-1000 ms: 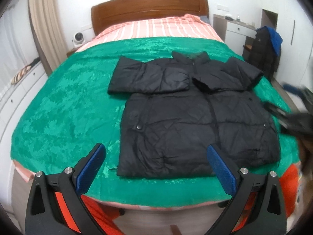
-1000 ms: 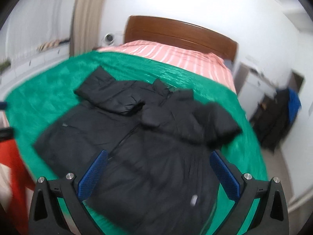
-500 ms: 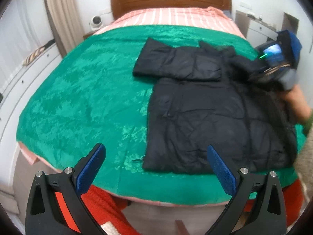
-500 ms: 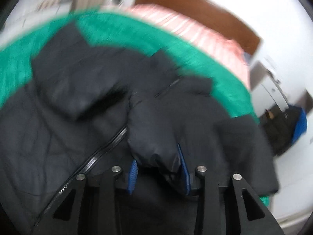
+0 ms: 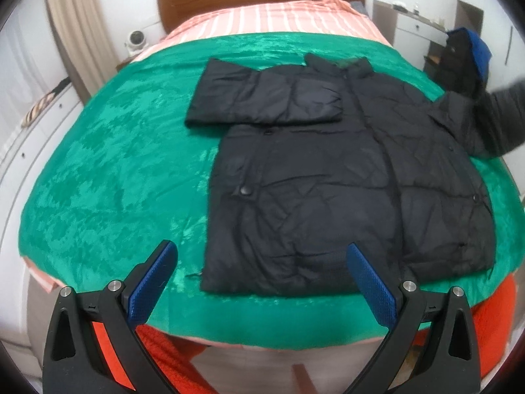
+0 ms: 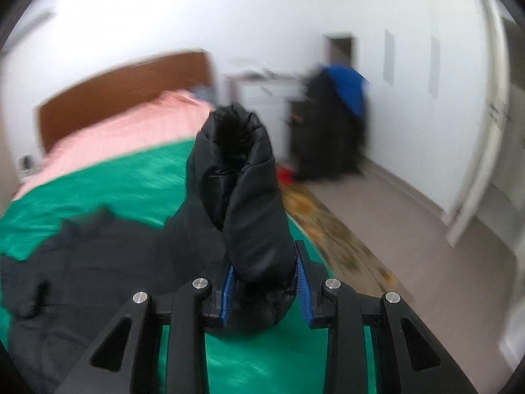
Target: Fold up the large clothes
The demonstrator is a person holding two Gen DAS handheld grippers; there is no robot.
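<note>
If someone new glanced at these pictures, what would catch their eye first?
Probably the black puffer jacket spread on the bright green blanket, one sleeve folded across its chest. Next, the right hand-held gripper, shut on the other sleeve and holding it up beside the bed, while the left hand-held gripper hangs open at the foot.

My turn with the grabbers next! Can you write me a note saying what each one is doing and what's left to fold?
Left gripper: open, empty, over the jacket's bottom edge.
Right gripper: jaws just closed on the sleeve, lifted off to the bed's side.
Black jacket: flat on the green blanket; other sleeve already folded across the chest.
Left: fold the held sleeve in, then fold the body.
</note>
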